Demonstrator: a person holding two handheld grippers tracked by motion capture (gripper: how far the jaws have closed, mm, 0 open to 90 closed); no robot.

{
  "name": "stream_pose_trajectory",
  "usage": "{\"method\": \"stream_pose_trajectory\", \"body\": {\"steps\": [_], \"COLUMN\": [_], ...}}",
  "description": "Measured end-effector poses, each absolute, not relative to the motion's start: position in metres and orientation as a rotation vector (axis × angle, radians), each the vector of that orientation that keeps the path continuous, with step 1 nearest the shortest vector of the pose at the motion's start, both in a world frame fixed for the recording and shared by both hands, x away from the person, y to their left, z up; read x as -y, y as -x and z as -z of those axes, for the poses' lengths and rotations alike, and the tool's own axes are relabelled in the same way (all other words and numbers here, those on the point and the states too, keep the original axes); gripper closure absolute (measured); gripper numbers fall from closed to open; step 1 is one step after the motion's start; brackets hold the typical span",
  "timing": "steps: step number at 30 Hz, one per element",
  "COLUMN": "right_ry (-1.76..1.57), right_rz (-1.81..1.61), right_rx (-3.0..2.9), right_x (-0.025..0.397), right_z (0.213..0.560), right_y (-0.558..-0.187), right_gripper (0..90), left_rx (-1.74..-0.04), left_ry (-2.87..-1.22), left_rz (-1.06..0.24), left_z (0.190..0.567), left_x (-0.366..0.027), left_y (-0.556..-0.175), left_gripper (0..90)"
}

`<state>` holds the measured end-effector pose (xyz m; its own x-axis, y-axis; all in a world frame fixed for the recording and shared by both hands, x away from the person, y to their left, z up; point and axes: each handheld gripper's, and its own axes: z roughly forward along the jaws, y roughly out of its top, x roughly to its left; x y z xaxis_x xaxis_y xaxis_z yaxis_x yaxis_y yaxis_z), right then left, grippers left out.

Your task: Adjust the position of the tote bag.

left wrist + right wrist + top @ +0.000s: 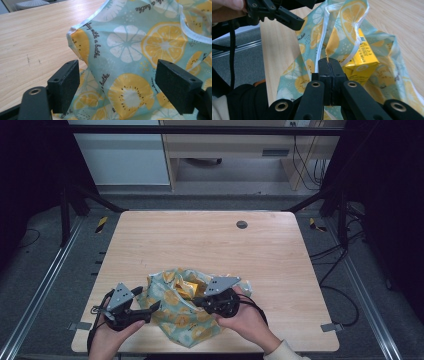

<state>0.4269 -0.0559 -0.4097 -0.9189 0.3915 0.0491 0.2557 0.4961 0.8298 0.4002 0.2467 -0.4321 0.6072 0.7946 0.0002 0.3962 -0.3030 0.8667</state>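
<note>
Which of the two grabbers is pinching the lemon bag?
The right gripper: its jaws are shut on the lemon-print bag by the white-trimmed edge. The left gripper has its jaws wide apart, the cloth between them.

We read "with a bathe" and "bathe" in dark script, repeated on the lemon-print cloth [130, 62]. Yellow carton [362, 62] has dark print down its edge, too blurry to read.
</note>
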Motion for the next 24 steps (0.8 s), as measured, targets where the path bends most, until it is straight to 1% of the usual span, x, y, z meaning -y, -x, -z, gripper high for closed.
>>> {"method": "stream_pose_trajectory", "body": {"steps": [15,20,24], "right_ry": [-0.548,-0.536,-0.536], "right_rz": [-1.381,-1.371,-1.367], "right_rx": [-2.614,-2.63,-2.638], "right_x": [0.046,0.042,0.04], "right_z": [0.432,0.438,0.442], "right_y": [-0.419,-0.418,-0.418], "right_gripper": [89.5,89.4,89.1], "left_rx": [-0.968,-0.959,-0.921], "left_ry": [-1.915,-1.915,-1.942], "left_rz": [-0.559,-0.572,-0.567], "left_z": [0.427,0.417,0.405], "left_x": [-0.247,-0.244,-0.234], "left_y": [-0.402,-0.404,-0.405], "left_gripper": [19.2,18.7,18.5]}}
